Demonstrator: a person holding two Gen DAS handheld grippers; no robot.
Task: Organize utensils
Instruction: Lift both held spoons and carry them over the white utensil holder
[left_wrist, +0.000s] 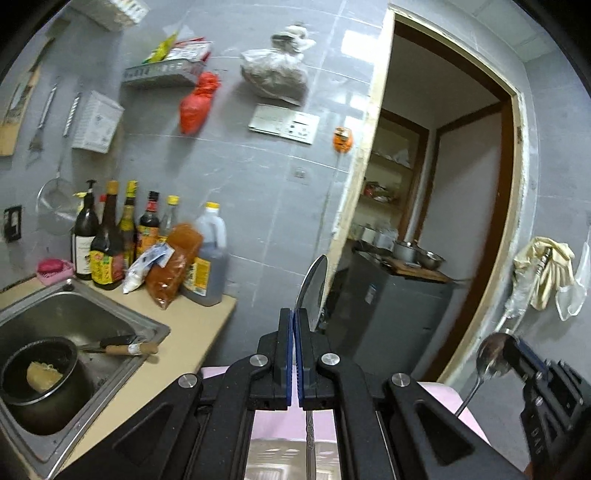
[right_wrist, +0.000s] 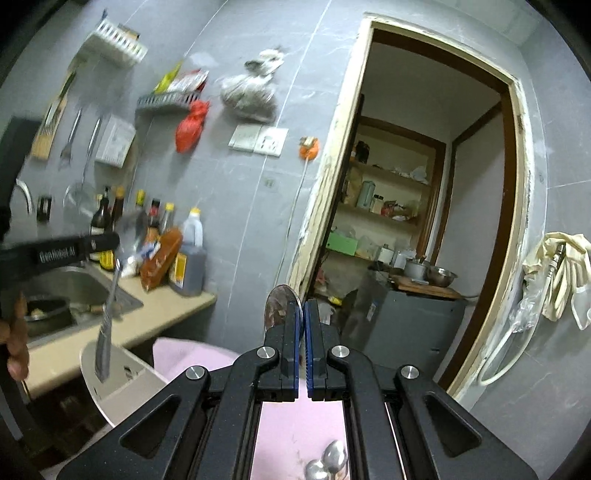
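Note:
My left gripper (left_wrist: 294, 317) is shut on a steel spoon (left_wrist: 313, 286), bowl up, handle hanging down between the fingers. In the right wrist view the same spoon (right_wrist: 110, 295) hangs from the left gripper (right_wrist: 110, 240), its handle end over a white utensil holder (right_wrist: 122, 373). My right gripper (right_wrist: 303, 314) is shut on a second steel spoon (right_wrist: 279, 304), bowl up. In the left wrist view this spoon (left_wrist: 491, 356) and the right gripper (left_wrist: 517, 354) sit at the lower right. More spoons (right_wrist: 328, 463) lie on a pink cloth (right_wrist: 295, 432) below.
A steel sink (left_wrist: 74, 317) holds a dark pot (left_wrist: 40, 373) and a wooden-handled tool (left_wrist: 125, 349). Sauce bottles (left_wrist: 107, 236) and bags stand on the beige counter (left_wrist: 192, 332). Utensils hang on the grey tiled wall. An open doorway (left_wrist: 443, 221) leads to a pantry.

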